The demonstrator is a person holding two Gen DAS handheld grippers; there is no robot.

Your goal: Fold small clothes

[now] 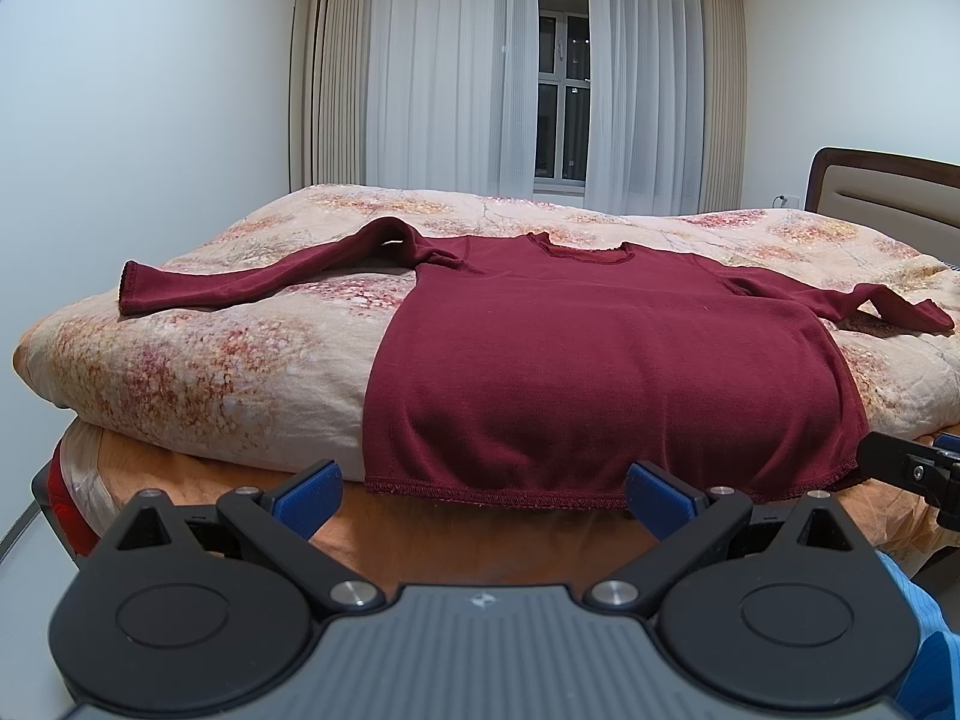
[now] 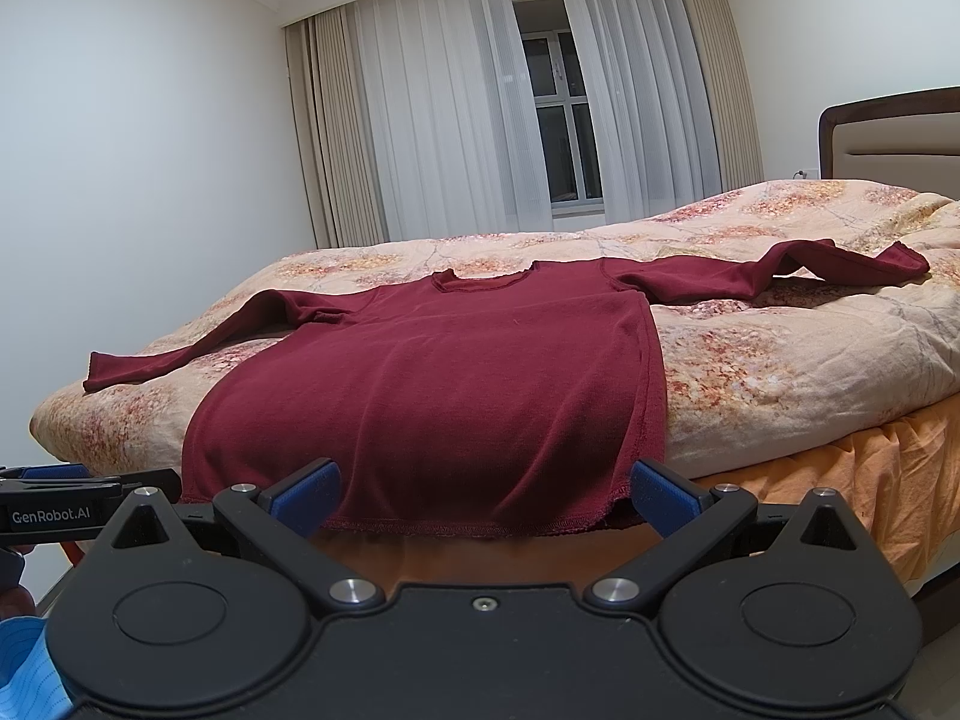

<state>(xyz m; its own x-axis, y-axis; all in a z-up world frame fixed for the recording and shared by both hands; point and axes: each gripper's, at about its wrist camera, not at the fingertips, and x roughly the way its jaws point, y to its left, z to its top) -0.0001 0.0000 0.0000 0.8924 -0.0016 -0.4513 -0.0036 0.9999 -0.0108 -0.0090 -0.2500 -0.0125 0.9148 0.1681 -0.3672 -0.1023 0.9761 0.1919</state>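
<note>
The dark red shirt (image 1: 600,360) lies spread flat on the bed's floral quilt (image 1: 210,372), both sleeves out to the sides and the hem hanging over the near edge. The left gripper (image 1: 483,495) and right gripper (image 2: 483,495) sit just short of the hem, each with jaws apart and empty. Folding appears not yet begun. The next move probably requires closing on a sleeve or a hem corner.

Black left gripper (image 1: 483,495) and right gripper (image 2: 483,495): blue finger pads (image 2: 306,495), silver pivot screws, round housings, "GenRobot.AI" lettering. Light blue sleeve (image 2: 27,669).
</note>
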